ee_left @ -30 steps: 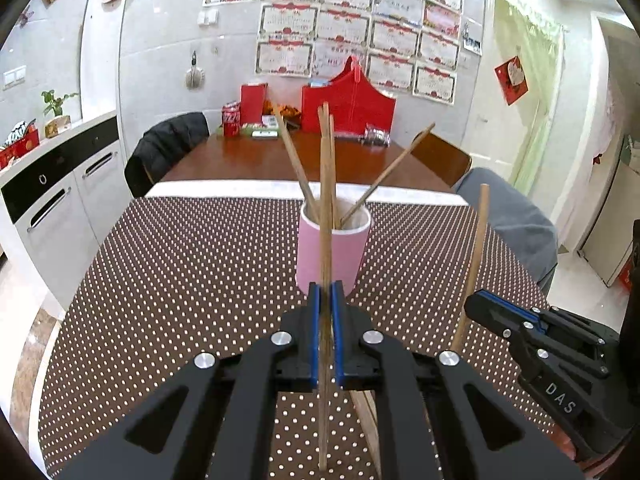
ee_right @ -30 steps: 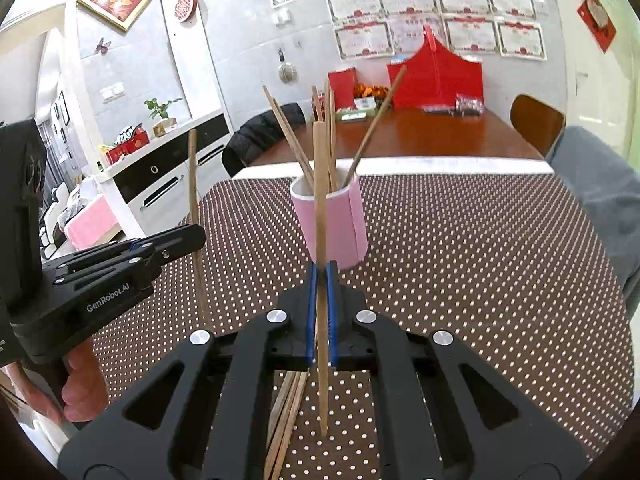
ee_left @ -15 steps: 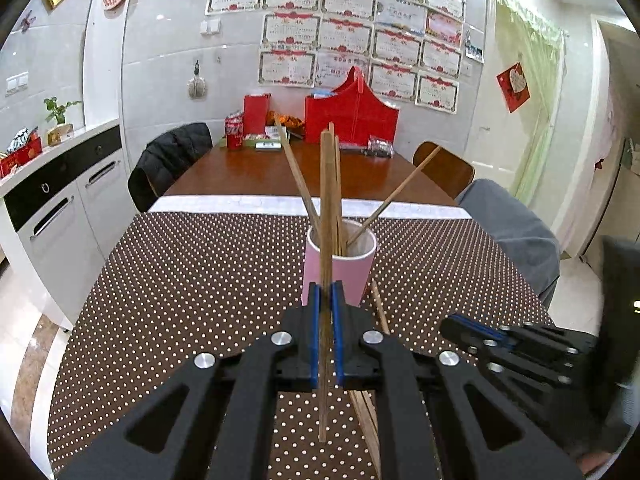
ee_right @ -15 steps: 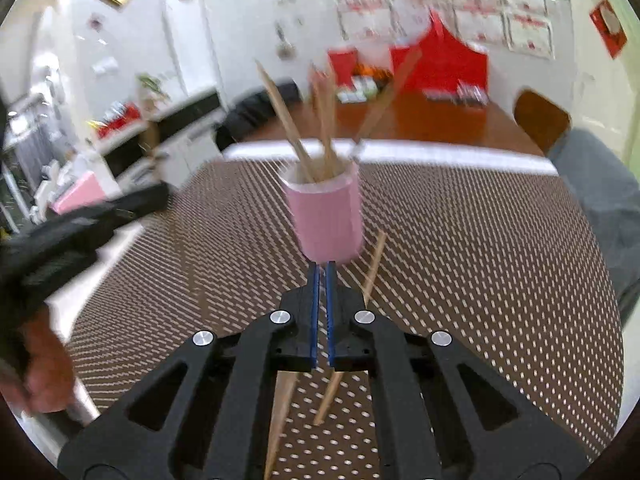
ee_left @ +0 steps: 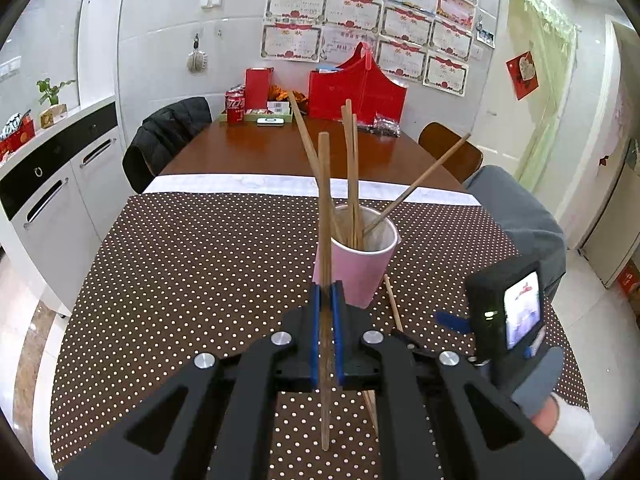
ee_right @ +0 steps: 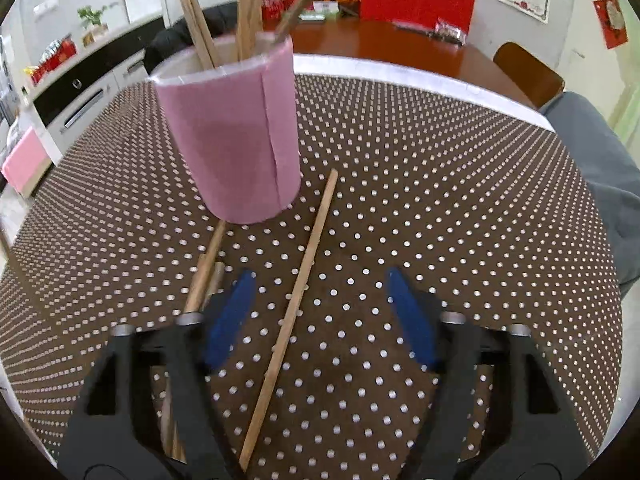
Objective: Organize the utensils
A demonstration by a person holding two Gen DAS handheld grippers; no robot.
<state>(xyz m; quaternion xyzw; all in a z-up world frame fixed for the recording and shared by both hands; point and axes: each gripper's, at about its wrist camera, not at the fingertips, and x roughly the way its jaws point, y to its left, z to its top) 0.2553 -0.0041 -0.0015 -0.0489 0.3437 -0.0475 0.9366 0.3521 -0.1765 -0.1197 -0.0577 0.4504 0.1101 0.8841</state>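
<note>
Left gripper (ee_left: 326, 300) pressed together, pinching one chopstick (ee_left: 324, 216) upright, just this side of the pink cup (ee_left: 360, 268). Cup standing on the dotted tablecloth (ee_left: 192, 264), holding several chopsticks (ee_left: 350, 168) fanned out at angles. Right gripper (ee_right: 320, 316) spread, jaws just been opening, low over the cloth just in front of the cup. Loose chopstick (ee_right: 300, 280) flat on the cloth between the blue pads (ee_right: 230, 316), touched by neither. More loose sticks (ee_right: 204, 264) at the left pad, partly hidden under it.
</note>
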